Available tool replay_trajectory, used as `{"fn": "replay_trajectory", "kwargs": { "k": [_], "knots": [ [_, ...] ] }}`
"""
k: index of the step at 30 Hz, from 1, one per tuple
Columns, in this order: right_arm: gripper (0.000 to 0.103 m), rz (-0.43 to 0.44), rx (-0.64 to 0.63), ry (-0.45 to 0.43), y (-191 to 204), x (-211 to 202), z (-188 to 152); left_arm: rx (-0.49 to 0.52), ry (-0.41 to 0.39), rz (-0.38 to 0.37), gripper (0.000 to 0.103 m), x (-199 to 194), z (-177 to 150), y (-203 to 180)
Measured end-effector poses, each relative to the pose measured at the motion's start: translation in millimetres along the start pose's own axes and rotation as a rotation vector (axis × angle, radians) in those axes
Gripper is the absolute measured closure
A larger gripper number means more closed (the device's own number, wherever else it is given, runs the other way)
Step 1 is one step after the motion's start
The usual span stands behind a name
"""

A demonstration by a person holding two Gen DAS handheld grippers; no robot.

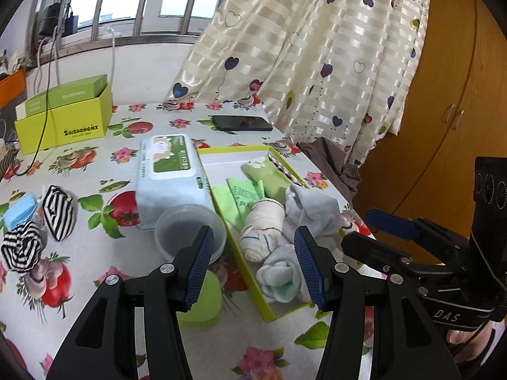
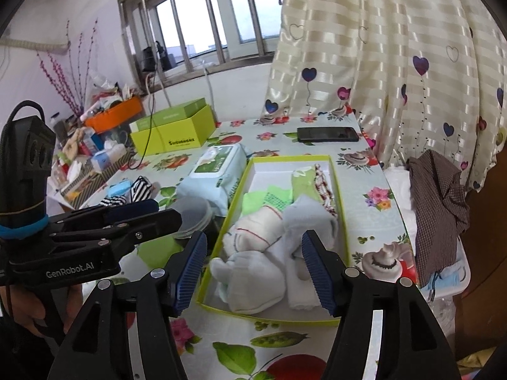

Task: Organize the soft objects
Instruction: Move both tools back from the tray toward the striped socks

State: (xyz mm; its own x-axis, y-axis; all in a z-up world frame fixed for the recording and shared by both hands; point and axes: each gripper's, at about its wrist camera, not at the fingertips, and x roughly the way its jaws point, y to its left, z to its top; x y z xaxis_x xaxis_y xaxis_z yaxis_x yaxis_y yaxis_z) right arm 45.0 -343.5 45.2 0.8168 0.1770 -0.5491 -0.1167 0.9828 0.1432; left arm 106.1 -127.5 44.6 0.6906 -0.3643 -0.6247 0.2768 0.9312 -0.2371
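Observation:
A shallow lime-green box [image 1: 228, 161] [image 2: 272, 171] lies on the flowered tablecloth and holds several rolled socks: a cream one [image 1: 260, 234] [image 2: 253, 231], a pale blue one [image 1: 312, 205] [image 2: 309, 218], green ones [image 1: 269, 177] [image 2: 301, 180]. Two black-and-white striped socks [image 1: 58, 212] [image 2: 139, 188] lie loose on the table to the left. My left gripper [image 1: 253, 266] [image 2: 158, 213] hangs open over the box's near left end, nothing between its pads. My right gripper [image 2: 253, 269] [image 1: 370, 231] is open just above the white socks at the box's near end, touching none.
A pack of wipes [image 1: 168, 174], a clear plastic cup [image 1: 190, 231] and a green lid [image 1: 202, 300] crowd the box's left side. A phone [image 1: 242, 123] lies behind it, a taller green box [image 1: 63, 126] at back left. Curtain and brown cloth [image 2: 440, 209] hang beyond the table's right edge.

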Motion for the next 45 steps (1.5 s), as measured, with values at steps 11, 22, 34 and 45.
{"fn": "replay_trajectory", "kwargs": {
  "k": [11, 22, 34, 45],
  "knots": [
    [0.036, 0.005, -0.037, 0.022, 23, 4, 0, -0.013, -0.023, 0.018, 0.049, -18, -10, 11],
    [0.027, 0.015, -0.074, 0.034, 43, 7, -2, -0.041, -0.033, 0.032, 0.049, -33, -22, 26],
    [0.017, 0.061, -0.074, 0.020, 57, 3, -15, -0.056, -0.031, 0.031, 0.049, -53, -48, 44],
    [0.011, 0.145, -0.074, -0.006, 75, -5, -28, -0.071, -0.040, 0.054, 0.049, -72, -70, 65]
  ]
}}
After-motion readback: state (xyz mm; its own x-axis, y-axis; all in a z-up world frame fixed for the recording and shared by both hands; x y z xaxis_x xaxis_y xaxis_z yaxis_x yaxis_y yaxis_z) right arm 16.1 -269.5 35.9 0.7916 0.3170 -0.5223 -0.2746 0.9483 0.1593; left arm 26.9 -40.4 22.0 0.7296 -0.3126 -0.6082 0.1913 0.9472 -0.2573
